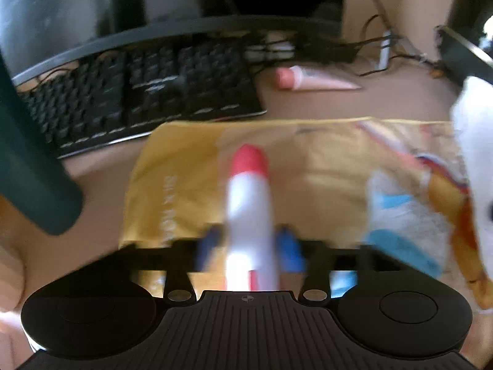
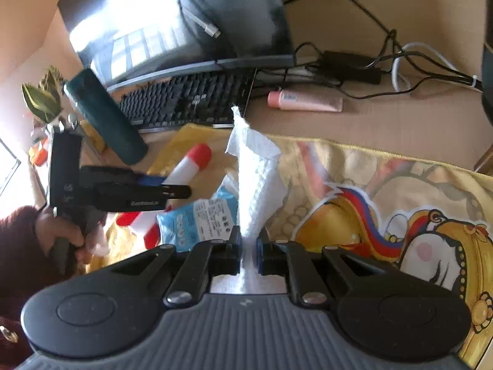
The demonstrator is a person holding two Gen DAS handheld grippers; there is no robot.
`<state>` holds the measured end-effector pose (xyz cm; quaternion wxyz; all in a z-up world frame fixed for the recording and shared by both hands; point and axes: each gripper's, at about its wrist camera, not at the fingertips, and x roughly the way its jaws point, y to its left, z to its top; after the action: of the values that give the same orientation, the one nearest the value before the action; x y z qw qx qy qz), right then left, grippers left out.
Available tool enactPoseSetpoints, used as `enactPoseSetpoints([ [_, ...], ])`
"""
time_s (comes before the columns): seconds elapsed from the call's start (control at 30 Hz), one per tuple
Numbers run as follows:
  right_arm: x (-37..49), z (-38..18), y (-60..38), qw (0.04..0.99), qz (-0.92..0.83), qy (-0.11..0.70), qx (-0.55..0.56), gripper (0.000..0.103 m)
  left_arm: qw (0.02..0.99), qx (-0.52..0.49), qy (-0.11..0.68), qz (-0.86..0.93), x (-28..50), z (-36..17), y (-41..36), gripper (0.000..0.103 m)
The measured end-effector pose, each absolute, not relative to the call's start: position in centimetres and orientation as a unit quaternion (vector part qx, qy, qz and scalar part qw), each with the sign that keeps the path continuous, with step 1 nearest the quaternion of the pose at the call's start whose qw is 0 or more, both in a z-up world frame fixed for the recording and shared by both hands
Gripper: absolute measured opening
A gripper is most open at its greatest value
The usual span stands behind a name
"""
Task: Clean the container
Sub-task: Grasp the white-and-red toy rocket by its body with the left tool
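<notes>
left gripper [image 1: 249,246] pinching bottle [image 1: 248,203] mid-body, frame centre | right gripper [image 2: 248,248] pinching tissue [image 2: 255,182] | bottle: light, stiff, likely slick; tissue: soft

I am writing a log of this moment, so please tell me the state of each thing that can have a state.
Left gripper: shut on the white container.
White container: held off the mat, red cap on.
Right gripper: shut on the paper towel.
Paper towel: bunched, standing up.
Pink tube: lying flat, capped.

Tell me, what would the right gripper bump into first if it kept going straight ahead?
Probably the black keyboard. The right gripper, pinching a white paper towel, points across the yellow mat toward it; depth is unclear.
</notes>
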<state>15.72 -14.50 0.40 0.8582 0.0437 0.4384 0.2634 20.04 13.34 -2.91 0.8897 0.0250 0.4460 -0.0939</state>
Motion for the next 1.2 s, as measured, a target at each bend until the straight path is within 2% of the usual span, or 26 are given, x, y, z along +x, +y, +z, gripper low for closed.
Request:
enactPoseSetpoints([
  [0.17, 16.8, 1.1, -15.2, 0.863, 0.257, 0.427, 0.081, 0.011, 0.892, 0.053, 0.422, -0.153, 17.1, -1.5, 10.7, 0.033],
  [0.33, 18.4, 1.2, -11.0, 0.857, 0.295, 0.418, 0.065, 0.011, 0.877, 0.073, 0.442, -0.175, 15.1, -3.1, 8.6, 0.035],
  [0.5, 20.0, -0.5, -5.5, 0.808, 0.371, 0.452, 0.077, 0.011, 0.873, 0.083, 0.447, -0.175, 14.4, -3.7, 8.2, 0.042],
  [0.63, 20.3, -2.6, -3.2, 0.808, 0.351, 0.474, 0.004, 0.011, 0.874, 0.078, 0.450, -0.167, 14.3, -3.8, 8.7, 0.048],
  [0.9, 20.8, -3.2, -6.2, 0.838, 0.278, 0.467, -0.049, 0.011, 0.877, 0.066, 0.449, -0.158, 14.0, -3.7, 9.2, 0.056],
  [1.13, 20.0, -2.1, -6.6, 0.843, 0.287, 0.454, -0.035, 0.013, 0.881, 0.074, 0.443, -0.147, 13.2, -2.5, 9.7, 0.063],
  [1.2, 19.3, -1.4, -5.9, 0.837, 0.315, 0.447, -0.029, 0.013, 0.888, 0.077, 0.437, -0.121, 12.5, -1.6, 11.2, 0.072],
])
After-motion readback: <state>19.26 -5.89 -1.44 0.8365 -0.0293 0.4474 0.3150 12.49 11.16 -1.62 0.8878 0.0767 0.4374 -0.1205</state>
